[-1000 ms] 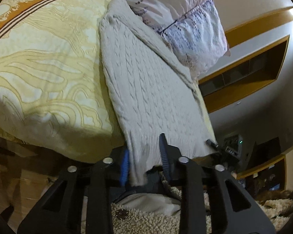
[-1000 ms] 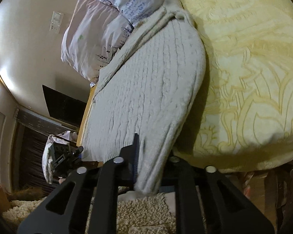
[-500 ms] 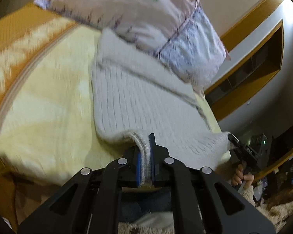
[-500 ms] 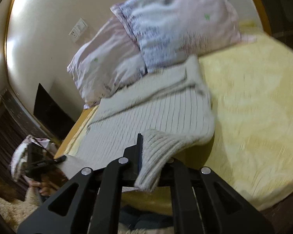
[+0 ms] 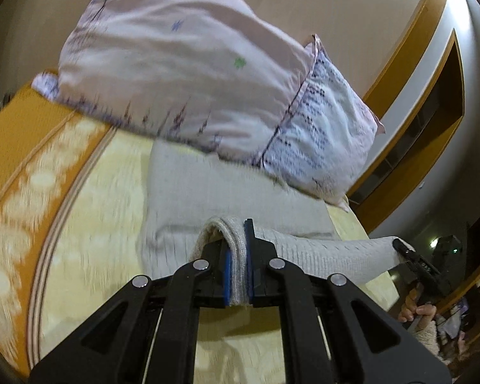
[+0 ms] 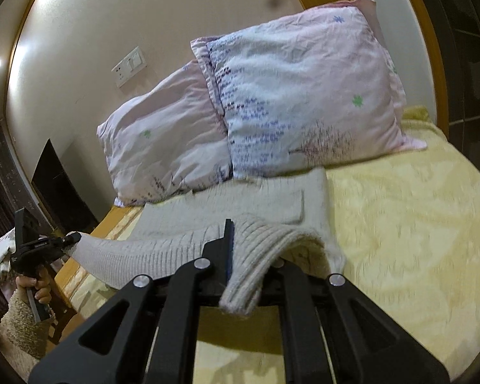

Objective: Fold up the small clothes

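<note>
Both tools grip the hem of a cream knit sweater (image 5: pixel 208 192): the left tool (image 5: pixel 239 265) is clamped on one corner, the right tool (image 6: pixel 240 256) on the other, lifting that edge off the yellow bed (image 6: pixel 400 211). The rest of the sweater lies flat toward twelve o'clock, its far end touching two pink pillows (image 6: pixel 304 96) against the wall (image 6: pixel 144 9).
</note>
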The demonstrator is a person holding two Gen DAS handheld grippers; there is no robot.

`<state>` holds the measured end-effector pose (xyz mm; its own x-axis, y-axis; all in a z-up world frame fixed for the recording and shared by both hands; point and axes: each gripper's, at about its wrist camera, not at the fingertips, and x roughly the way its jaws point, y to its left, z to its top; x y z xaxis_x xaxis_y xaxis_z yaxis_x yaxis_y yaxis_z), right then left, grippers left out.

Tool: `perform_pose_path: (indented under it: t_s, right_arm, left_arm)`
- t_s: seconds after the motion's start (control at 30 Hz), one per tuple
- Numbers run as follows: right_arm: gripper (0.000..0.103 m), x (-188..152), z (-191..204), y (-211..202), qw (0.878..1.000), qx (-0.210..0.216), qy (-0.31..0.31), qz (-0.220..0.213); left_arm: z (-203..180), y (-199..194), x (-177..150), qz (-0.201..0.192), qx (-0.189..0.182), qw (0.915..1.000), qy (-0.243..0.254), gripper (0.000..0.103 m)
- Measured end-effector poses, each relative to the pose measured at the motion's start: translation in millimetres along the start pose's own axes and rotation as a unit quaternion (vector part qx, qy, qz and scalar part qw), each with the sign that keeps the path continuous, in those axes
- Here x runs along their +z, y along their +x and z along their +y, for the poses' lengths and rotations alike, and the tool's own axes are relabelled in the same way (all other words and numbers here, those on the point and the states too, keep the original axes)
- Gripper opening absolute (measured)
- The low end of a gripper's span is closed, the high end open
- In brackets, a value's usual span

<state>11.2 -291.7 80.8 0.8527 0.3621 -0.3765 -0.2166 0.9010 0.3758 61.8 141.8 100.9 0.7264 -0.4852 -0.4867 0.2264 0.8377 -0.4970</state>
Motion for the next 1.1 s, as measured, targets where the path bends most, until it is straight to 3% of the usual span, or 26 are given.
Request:
perform_pose_path:
  t_s: [0.2, 0.37, 0.6, 0.77, 0.87, 0.93, 1.0, 1.03, 1.1]
  right_arm:
    - [0.006, 34.7, -3.7, 39.9, 1.000, -0.019, -0.008, -0.010]
    - [0.006, 49.2, -20.3, 86.1, 0.999, -0.032, 0.015, 0.012]
    - [0.006, 43.2, -71.7, 178.9, 0.988, -0.065, 0.090, 0.104]
    - [0.008, 32.8, -98.1, 209.4, 0.974, -0.068, 0.155, 0.147]
    - [0.016, 37.0, -103.3, 215.5, 0.971, -0.064, 0.175, 0.149]
    - [0.032, 42.1, -106.2, 218.1, 0.969, -0.059, 0.193, 0.143]
    - [0.054, 50.1, -105.9, 217.6, 0.970, -0.064, 0.198, 0.123]
    - [0.056, 54.8, -103.8, 215.7, 0.973, -0.068, 0.192, 0.110]
    - [0.057, 61.1, -100.5, 211.1, 0.976, -0.071, 0.182, 0.100]
  left_arm:
    - [0.6, 35.6, 42.5, -0.015, 0.016, 0.9997, 0.010, 0.006]
    - [15.4, 82.1, 66.6, -0.007, 0.032, 0.9995, 0.002, 0.006]
    - [67.6, 167.7, 68.8, 0.053, 0.057, 0.9944, -0.071, 0.006]
    - [83.4, 185.4, 64.9, 0.072, 0.044, 0.9907, -0.106, 0.006]
    - [83.7, 188.8, 68.1, 0.077, 0.037, 0.9903, -0.109, 0.006]
    - [85.5, 192.7, 71.3, 0.080, 0.031, 0.9891, -0.119, 0.007]
    - [87.9, 197.3, 74.5, 0.085, 0.030, 0.9868, -0.134, 0.010]
    - [88.1, 198.7, 76.0, 0.087, 0.029, 0.9860, -0.139, 0.013]
    - [87.8, 198.6, 78.5, 0.083, 0.021, 0.9855, -0.146, 0.032]
